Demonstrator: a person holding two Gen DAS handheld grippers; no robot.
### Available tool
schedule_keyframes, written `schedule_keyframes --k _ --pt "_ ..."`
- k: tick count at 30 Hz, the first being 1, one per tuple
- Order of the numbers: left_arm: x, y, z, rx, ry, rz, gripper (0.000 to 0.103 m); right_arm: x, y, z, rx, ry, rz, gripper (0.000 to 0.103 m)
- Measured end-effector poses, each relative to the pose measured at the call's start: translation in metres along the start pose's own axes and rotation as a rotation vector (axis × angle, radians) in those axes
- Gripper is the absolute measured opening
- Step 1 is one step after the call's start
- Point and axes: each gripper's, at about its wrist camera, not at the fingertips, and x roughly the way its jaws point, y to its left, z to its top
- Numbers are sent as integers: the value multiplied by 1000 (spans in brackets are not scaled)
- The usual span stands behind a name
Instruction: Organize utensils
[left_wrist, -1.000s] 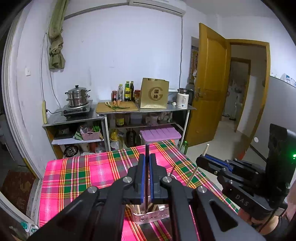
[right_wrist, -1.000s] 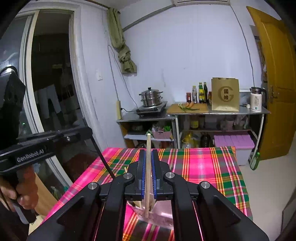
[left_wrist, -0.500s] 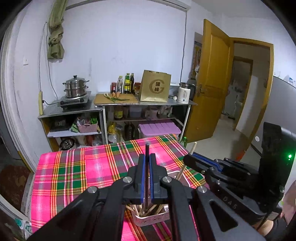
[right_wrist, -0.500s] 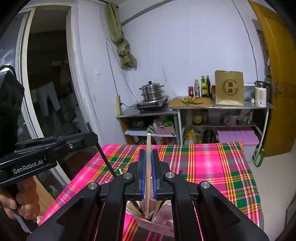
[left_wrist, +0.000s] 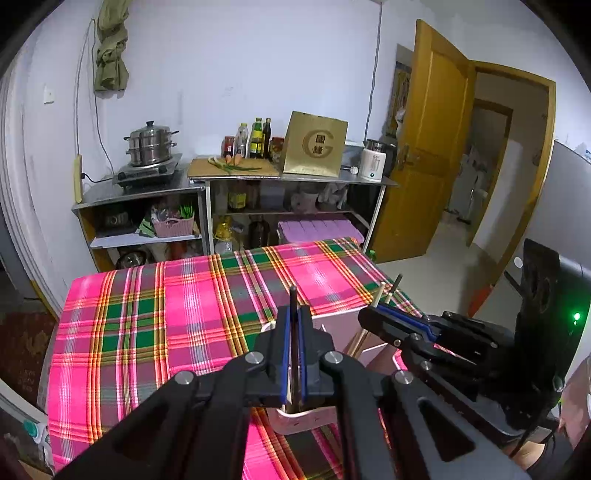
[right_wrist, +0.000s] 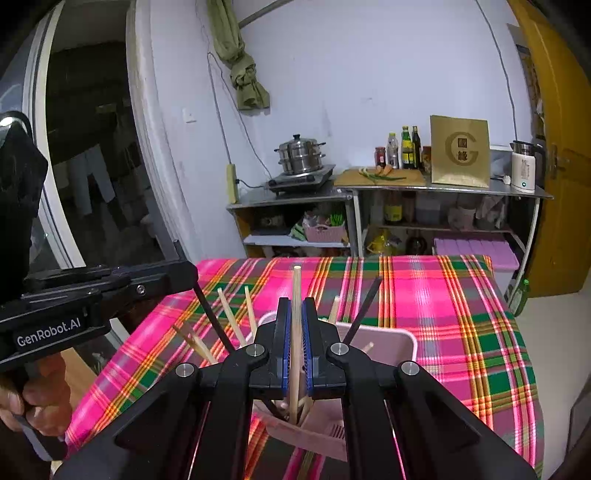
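Both tongs clamped: left gripper (left_wrist: 292, 354) pinches a dark chopstick (left_wrist: 292, 299), right gripper (right_wrist: 296, 345) a pale wooden chopstick (right_wrist: 295, 295), each stick upright, tips directly over the pink plastic utensil basket (right_wrist: 400, 341) at lower centre of frame.

The holder (left_wrist: 306, 424) is mostly hidden behind the left gripper (left_wrist: 294, 350); only its near rim shows. In the right view the chopstick (right_wrist: 295, 332) ends are lost behind the jaws. The hand (right_wrist: 40, 398) is cut off by the left edge.
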Motion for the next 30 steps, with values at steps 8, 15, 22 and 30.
schedule_keyframes --k 8,15,22,30 --pt "-2 0 -7 4 -4 4 5 4 0 -11 -5 31 -3 6" --pt "-7 1 -15 3 1 18 17 -5 2 -16 -13 36 -5 10" --pt "-35 -2 -36 -10 -51 5 23 -32 2 -28 -16 10 -3 13" --pt "-53 -13 -95 -12 -56 36 26 -72 5 -68 -31 -1 6 30"
